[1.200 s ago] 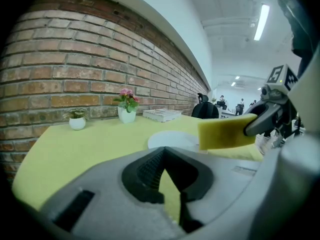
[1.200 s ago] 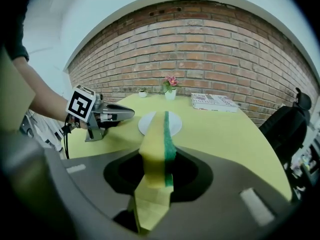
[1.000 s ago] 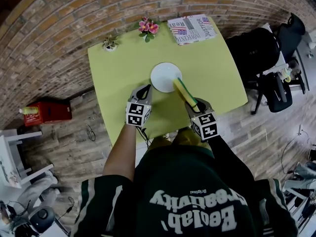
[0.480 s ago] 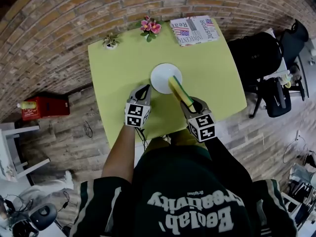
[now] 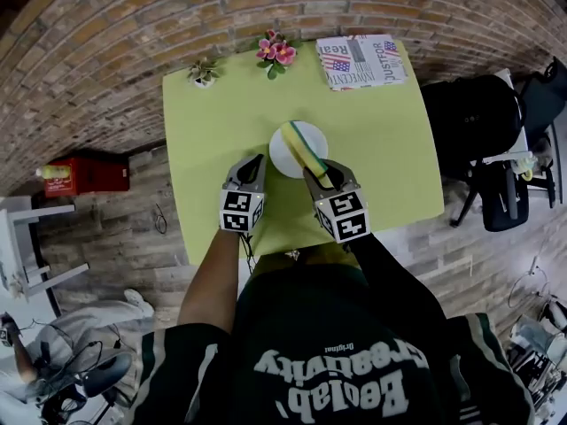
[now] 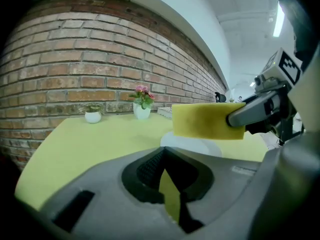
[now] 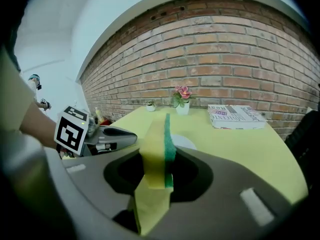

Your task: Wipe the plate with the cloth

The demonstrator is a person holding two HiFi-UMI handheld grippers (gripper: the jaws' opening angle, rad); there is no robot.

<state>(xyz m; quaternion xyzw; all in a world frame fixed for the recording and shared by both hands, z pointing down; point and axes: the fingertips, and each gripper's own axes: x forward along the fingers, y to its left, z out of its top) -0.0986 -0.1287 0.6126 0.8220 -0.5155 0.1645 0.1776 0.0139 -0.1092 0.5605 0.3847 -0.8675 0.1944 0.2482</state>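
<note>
Head view, looking steeply down: a person in a dark green shirt stands at a yellow-green square bench [image 5: 213, 140] set against a red brick wall [image 5: 106, 42]. A round white plate [image 5: 280, 155] sits near the middle of the bench. The right gripper [image 5: 319, 173] clenches a yellow sponge cloth with a green scouring face [image 5: 306, 147], which reaches out over the plate. The left gripper [image 5: 256, 161] rests just beside the plate's left rim. At the far edge of the bench stand a pot of pink flowers [image 5: 276, 53] and a small green plant in a white pot [image 5: 203, 73]. A folded newspaper [image 5: 361, 61] lies at the far right corner. A red box [image 5: 80, 174] sits on the floor to the left.

Left gripper view: the left gripper [image 6: 172, 199] has its jaws drawn almost together with nothing between them. Only a thin sliver of bench shows there. Ahead, the sponge [image 6: 207, 120] is held level over the plate [image 6: 192, 145]. Whether the two touch cannot be told.

Right gripper view: the right gripper [image 7: 155, 184] grips the sponge [image 7: 157, 149] on edge, green face to the right. The plate [image 7: 186, 143] shows just behind it. The left gripper [image 7: 117, 136] is at the left.
</note>
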